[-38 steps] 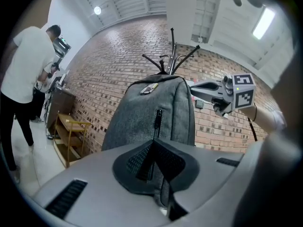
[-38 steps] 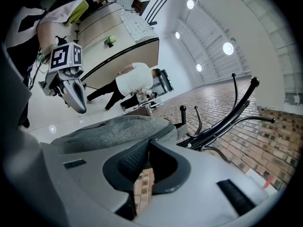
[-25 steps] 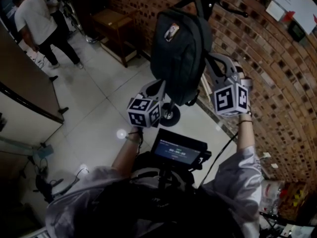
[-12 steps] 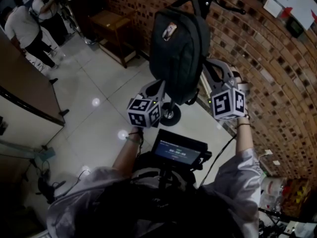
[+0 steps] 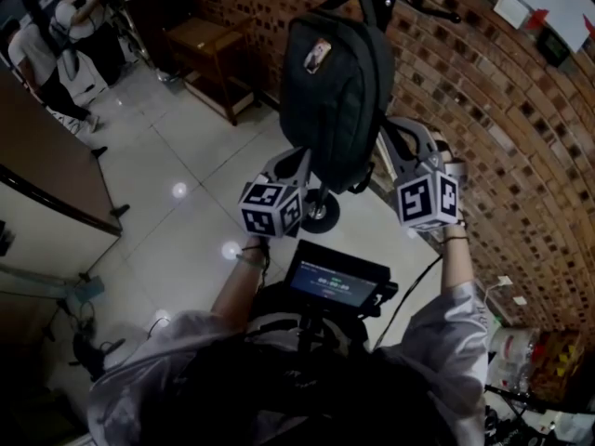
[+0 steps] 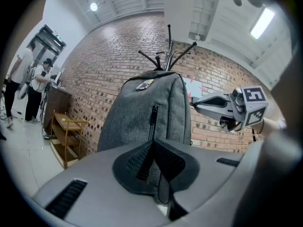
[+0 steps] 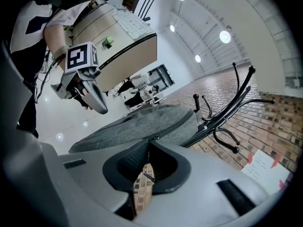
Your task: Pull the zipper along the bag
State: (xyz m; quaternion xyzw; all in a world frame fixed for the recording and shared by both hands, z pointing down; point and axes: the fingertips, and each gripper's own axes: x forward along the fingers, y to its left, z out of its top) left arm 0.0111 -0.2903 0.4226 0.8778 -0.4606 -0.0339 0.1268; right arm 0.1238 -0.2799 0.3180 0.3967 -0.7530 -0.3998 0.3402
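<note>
The grey backpack (image 5: 335, 100) hangs from the coat stand (image 7: 236, 98), directly ahead of both grippers and between them. The left gripper (image 5: 299, 161) is clenched on fabric at the backpack's lower edge and has not moved over the last second, while the right gripper (image 5: 390, 130) has dropped only slightly down the side. Its jaws are closed, apparently on the zipper pull (image 7: 152, 137) at their tips, so the pull is judged barely begun.
</note>
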